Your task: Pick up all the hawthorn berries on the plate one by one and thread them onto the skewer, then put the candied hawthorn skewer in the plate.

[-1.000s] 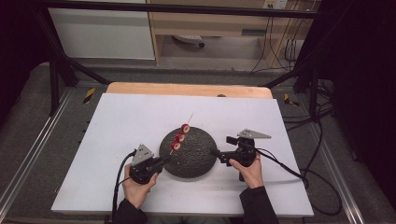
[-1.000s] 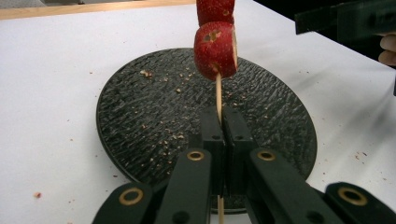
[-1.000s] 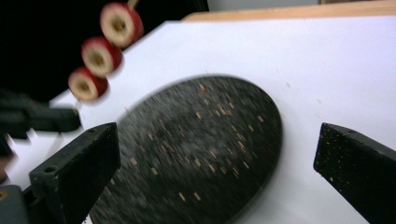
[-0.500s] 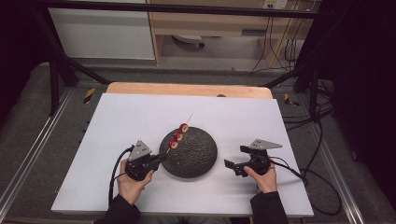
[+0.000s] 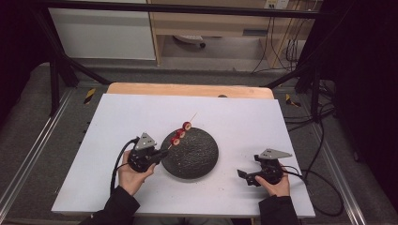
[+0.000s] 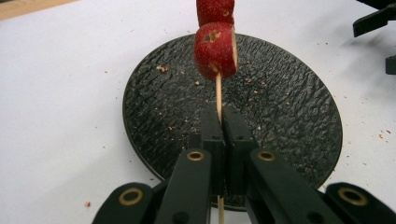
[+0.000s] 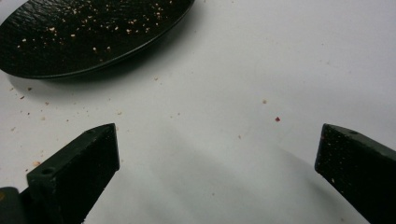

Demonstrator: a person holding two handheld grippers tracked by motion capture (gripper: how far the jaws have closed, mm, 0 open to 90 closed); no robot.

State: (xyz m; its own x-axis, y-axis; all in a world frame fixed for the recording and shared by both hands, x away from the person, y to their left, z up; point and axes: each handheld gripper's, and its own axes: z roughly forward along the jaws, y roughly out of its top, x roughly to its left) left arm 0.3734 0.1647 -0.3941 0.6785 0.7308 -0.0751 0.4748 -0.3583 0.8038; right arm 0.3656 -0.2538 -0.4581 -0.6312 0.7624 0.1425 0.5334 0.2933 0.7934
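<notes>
We hold the left gripper (image 5: pixel 159 153) at the near-left rim of the black plate (image 5: pixel 197 161), and its fingers (image 6: pixel 212 140) are pressed together on the bare lower end of a wooden skewer (image 6: pixel 218 95). In the left gripper view the stick rises straight out from between the two pads, with a red fruit slice (image 6: pixel 215 50) threaded just above the grip and a second slice above that at the top edge of the picture. From the high view the skewer (image 5: pixel 184 130) slants up and away from the left gripper toward the far right, its long axis running over the far-left edge of the plate, with the fruit (image 5: pixel 180 133) hanging above the rim and the bare tip pointing on past it.

The right gripper (image 5: pixel 248 176) sits low over the white table (image 5: pixel 234 117), well apart from the plate on its near-right side. Its fingers (image 7: pixel 79 168) are spread wide with nothing between them; the right gripper view shows bare table with crumbs ahead and the plate's edge off to the upper left.

So the skewer lies to the left and farther back from the right gripper, across the plate, while the left already has it. We judge that any work on the fruit would need the right gripper to cross over the plate and meet the stick from the side, square to its axis, near the slices.
</notes>
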